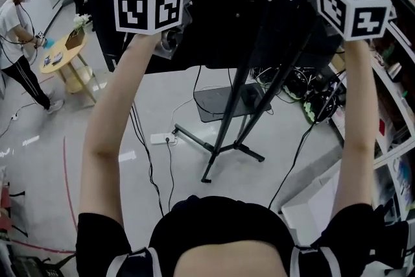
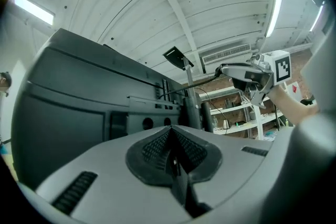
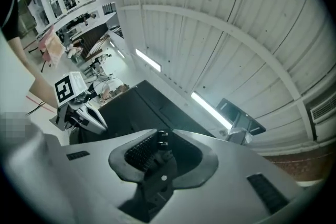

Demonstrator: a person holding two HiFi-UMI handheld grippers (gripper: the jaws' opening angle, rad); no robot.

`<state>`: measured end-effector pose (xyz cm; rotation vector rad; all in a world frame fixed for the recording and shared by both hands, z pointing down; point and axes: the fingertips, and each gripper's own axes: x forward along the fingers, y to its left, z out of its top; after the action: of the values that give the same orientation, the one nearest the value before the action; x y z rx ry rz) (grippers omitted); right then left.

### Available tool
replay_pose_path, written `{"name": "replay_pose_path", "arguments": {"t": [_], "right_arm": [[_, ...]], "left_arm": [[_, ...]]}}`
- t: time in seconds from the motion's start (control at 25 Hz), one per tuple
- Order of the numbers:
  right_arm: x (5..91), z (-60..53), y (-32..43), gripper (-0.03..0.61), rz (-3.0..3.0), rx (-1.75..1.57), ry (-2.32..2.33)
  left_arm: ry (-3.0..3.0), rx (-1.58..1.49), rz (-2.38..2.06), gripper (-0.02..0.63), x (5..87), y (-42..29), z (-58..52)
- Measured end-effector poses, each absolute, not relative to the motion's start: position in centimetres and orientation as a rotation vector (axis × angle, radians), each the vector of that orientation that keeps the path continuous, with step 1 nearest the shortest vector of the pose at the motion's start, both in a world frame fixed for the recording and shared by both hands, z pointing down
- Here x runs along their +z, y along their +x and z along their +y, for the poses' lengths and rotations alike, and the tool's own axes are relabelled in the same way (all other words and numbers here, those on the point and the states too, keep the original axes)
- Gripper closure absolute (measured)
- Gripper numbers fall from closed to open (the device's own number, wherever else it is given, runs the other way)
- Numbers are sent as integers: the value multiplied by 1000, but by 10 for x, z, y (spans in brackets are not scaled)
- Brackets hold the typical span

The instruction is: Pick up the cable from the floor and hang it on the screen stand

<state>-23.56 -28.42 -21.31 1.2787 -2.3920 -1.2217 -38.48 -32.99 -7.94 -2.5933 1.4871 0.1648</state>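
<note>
Both grippers are raised high behind the big dark screen (image 1: pixel 214 3); their marker cubes are the left one (image 1: pixel 148 6) and the right one (image 1: pixel 353 3). In the right gripper view my right gripper (image 3: pixel 157 143) is shut on a black plug (image 3: pixel 159 162) with two metal prongs. From the right gripper (image 2: pixel 247 78) a thin black cable (image 2: pixel 194 81) runs left to the screen's back (image 2: pixel 79 107), beside the stand's post (image 2: pixel 191 105). Another length of black cable (image 1: pixel 292 165) drops to the floor. My left gripper (image 2: pixel 171 152) is shut, with nothing visible between its pads. The tripod stand (image 1: pixel 227 133) is below.
On the floor lie a white power strip (image 1: pixel 162 138), a grey flat plate (image 1: pixel 220 100) and a tangle of cables (image 1: pixel 292 81). Shelves (image 1: pixel 395 107) line the right. A person stands at a small round table (image 1: pixel 65 58) far left.
</note>
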Motion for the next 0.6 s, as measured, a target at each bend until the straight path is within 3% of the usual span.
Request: {"name": "replay_pose_path", "arguments": {"t": [0.6], "right_arm": [[-42, -282, -216, 480, -2495, -1011, 1146]], "left_arm": [[-2713, 23, 1594, 607, 51, -301, -281]]}}
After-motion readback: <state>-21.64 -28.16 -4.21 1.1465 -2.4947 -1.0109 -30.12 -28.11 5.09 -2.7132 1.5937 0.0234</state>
